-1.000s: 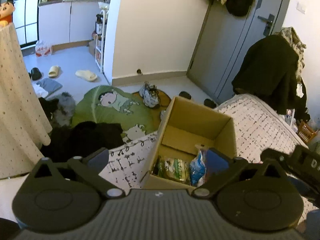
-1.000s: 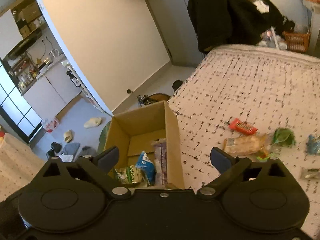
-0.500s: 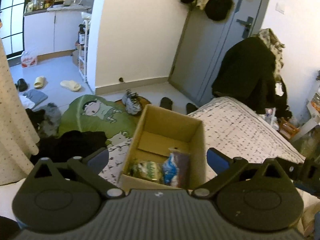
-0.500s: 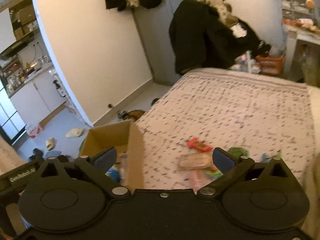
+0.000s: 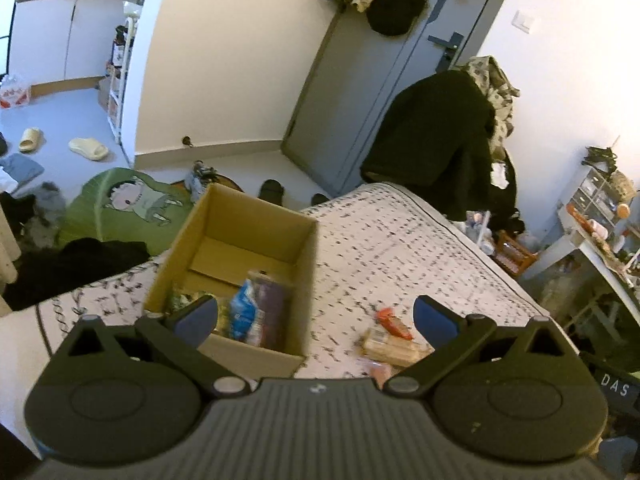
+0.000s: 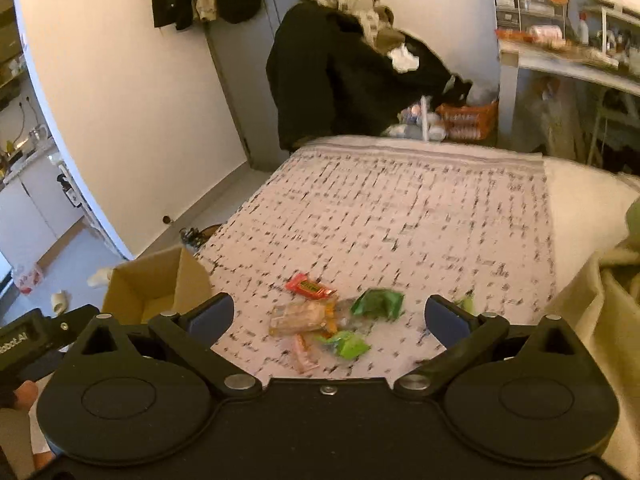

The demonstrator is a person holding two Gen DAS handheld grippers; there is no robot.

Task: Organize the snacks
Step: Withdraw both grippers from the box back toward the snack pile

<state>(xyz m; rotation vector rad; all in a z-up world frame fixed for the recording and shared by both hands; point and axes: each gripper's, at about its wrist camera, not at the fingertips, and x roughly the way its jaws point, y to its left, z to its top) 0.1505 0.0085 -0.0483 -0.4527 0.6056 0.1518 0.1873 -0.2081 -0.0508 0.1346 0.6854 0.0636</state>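
An open cardboard box (image 5: pixel 224 256) stands on the patterned bed cover and holds several snack packets (image 5: pixel 256 312); it also shows in the right wrist view (image 6: pixel 152 284). Loose snacks lie on the bed: a red bar (image 6: pixel 310 286), a clear packet of biscuits (image 6: pixel 298 316), a dark green packet (image 6: pixel 378 302), a light green packet (image 6: pixel 348 344) and a pink one (image 6: pixel 302 354). The red bar (image 5: pixel 394 320) and biscuits (image 5: pixel 394 346) also show in the left wrist view. My left gripper (image 5: pixel 316 314) is open and empty above the box's right side. My right gripper (image 6: pixel 328 316) is open and empty above the loose snacks.
The bed cover (image 6: pixel 420 208) stretches away to a chair piled with dark clothes (image 6: pixel 344 64). A cluttered white table (image 6: pixel 560 60) stands at the right. A cream blanket (image 6: pixel 600 300) lies at the bed's right. Clothes, shoes and a green mat (image 5: pixel 120 208) cover the floor left of the box.
Both grippers have swung right, away from the box and toward the loose snacks. The box has shifted to the left in both views. Both stay open and empty.
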